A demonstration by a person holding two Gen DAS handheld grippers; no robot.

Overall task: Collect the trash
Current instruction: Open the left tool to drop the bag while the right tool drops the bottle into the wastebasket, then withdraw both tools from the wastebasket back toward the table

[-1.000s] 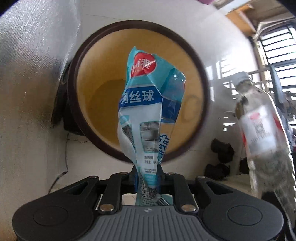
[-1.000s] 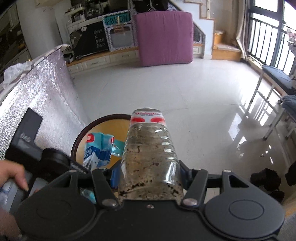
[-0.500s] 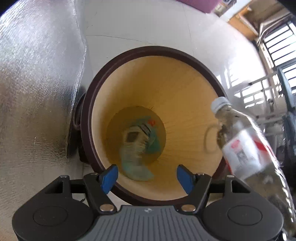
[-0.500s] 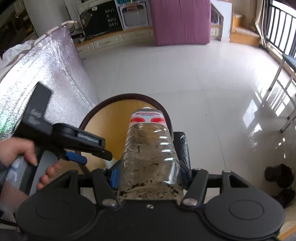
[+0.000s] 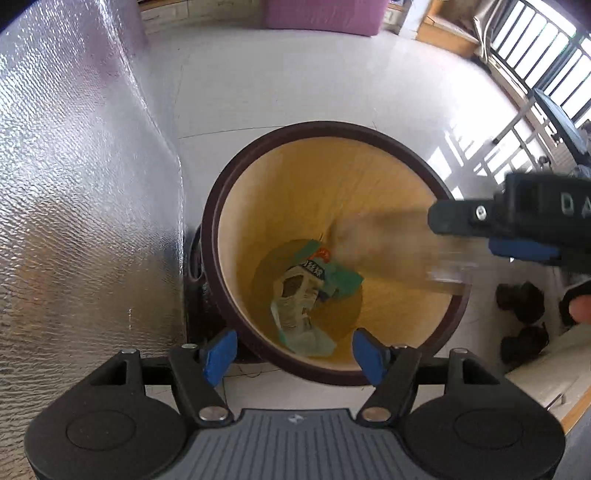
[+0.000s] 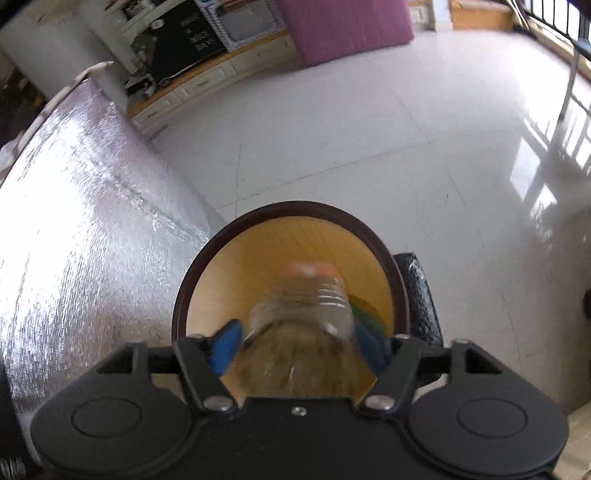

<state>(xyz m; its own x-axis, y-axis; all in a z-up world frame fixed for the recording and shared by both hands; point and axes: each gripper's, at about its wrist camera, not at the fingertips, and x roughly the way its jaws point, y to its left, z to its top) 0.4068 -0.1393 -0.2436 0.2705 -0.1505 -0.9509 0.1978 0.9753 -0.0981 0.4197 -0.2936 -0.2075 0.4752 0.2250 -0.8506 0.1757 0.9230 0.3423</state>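
Note:
A round bin (image 5: 236,236) with a dark rim and yellow inside stands on the floor; it also shows in the right wrist view (image 6: 369,236). A blue-green wrapper (image 5: 303,291) lies at its bottom. My left gripper (image 5: 295,354) is open and empty above the bin's near rim. My right gripper (image 6: 299,347) is over the bin, its jaws spread beside a clear plastic bottle (image 6: 306,314), which is motion-blurred. In the left wrist view the right gripper (image 5: 517,229) enters from the right with the blurred bottle (image 5: 391,243) over the bin's mouth.
A silver foil-covered surface (image 5: 74,184) runs along the left of the bin. White tiled floor (image 6: 369,129) lies beyond. A purple cushion (image 6: 343,26) and low cabinets (image 6: 207,81) stand far back. Dark shoes (image 5: 521,302) lie right of the bin.
The wrapper left my left gripper and fell to the bin's bottom. My right gripper moved over the bin, its jaws widened, and the bottle now blurs as it moves.

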